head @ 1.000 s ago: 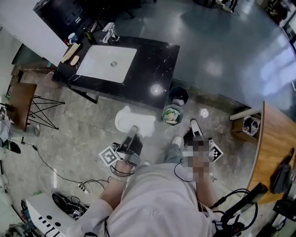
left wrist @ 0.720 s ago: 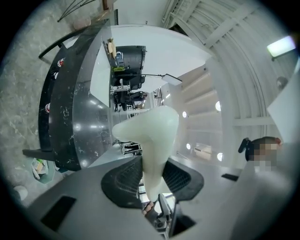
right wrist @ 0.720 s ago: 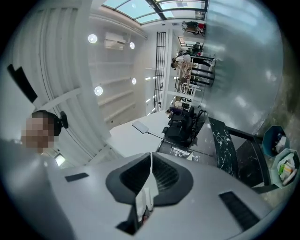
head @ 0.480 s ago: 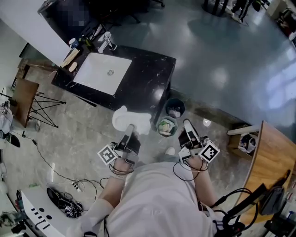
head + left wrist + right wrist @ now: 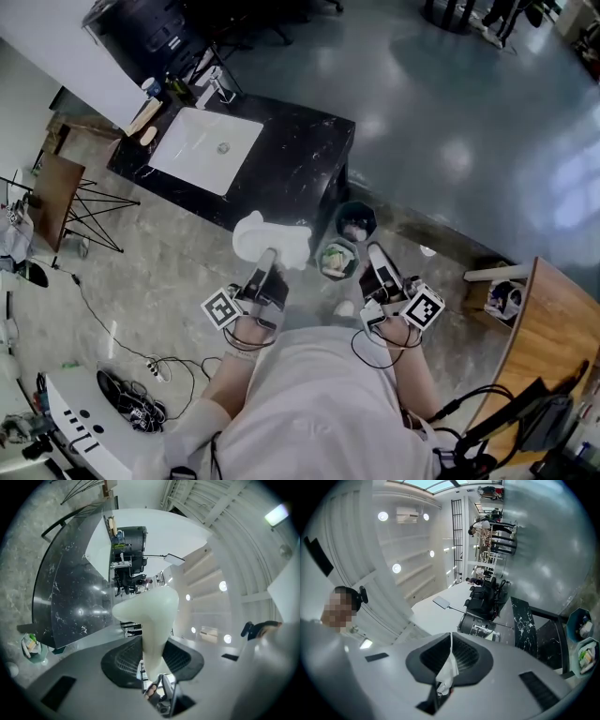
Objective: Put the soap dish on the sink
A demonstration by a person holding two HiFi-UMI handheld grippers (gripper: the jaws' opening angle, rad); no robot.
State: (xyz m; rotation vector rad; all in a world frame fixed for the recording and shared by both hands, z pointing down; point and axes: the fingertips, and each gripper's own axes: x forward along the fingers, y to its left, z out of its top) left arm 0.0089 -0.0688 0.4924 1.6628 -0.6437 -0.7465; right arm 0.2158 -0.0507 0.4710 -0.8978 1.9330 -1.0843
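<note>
In the head view a white soap dish [image 5: 272, 239] sticks out ahead of my left gripper [image 5: 265, 272], which is shut on its near end, above the marble floor. The left gripper view shows the dish [image 5: 150, 616] edge-on, pinched between the two dark pads of the left gripper [image 5: 152, 645]. The black marble counter [image 5: 300, 150] with its white sink basin [image 5: 206, 148] and chrome faucet [image 5: 217, 86] lies ahead and to the left. My right gripper [image 5: 380, 267] is level with the left one; in its own view the right gripper [image 5: 450, 638] has its jaws together on nothing.
Two small bins [image 5: 356, 220] [image 5: 337, 259] stand on the floor at the counter's near right corner, between my grippers. A wooden-topped folding stand [image 5: 52, 202] is at the left, a wooden table [image 5: 553, 337] at the right. Cables [image 5: 141, 375] lie on the floor at the lower left.
Both grippers have moved forward toward the counter, so the bins now lie between them. The dish stays in the left gripper. The right gripper stays shut.
</note>
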